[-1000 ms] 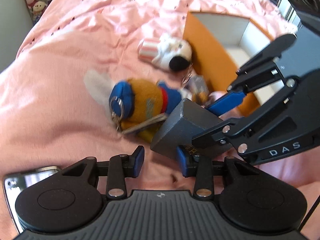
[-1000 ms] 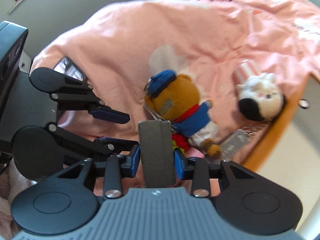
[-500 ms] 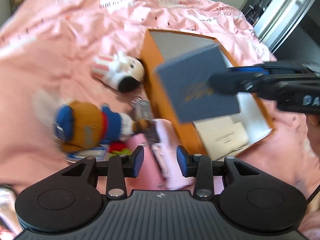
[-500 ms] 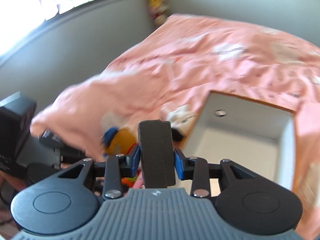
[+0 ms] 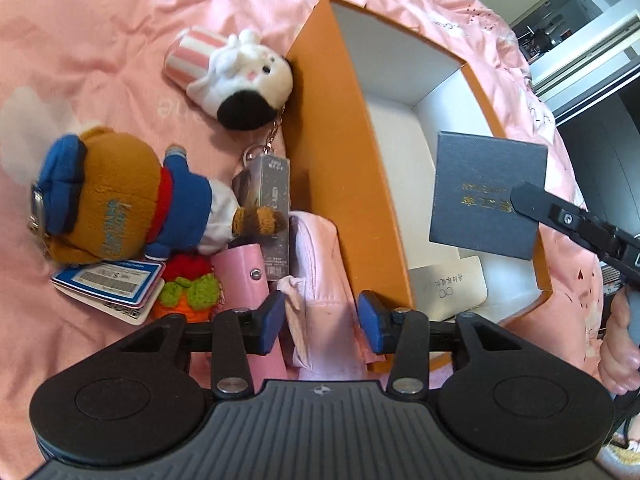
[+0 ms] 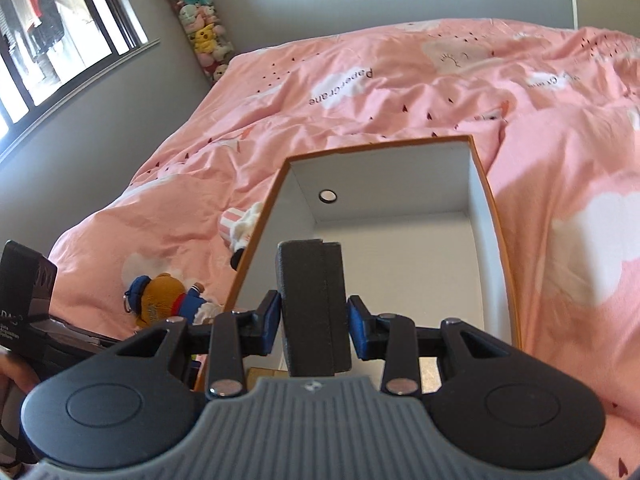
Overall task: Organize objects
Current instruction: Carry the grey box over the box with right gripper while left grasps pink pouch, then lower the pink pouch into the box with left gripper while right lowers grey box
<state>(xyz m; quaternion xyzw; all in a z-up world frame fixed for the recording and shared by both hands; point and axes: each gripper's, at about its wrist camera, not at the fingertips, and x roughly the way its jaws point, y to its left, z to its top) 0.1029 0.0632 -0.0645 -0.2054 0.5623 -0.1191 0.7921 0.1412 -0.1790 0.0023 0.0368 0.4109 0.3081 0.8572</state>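
Open box on the bed, a heap of small things against its left wall

In the left wrist view the box sits at centre right on the bed. A card lies on its floor at the lower end. The right tongs hold a case over the box's right side. Left of the box, a rabbit toy lies at upper centre, touching the wall. Below it lies a bear toy, with a packet between bear and box. A pouch lies at lower centre against the wall, between the opening jaws of the left tongs. Cards lie under the bear at lower left.
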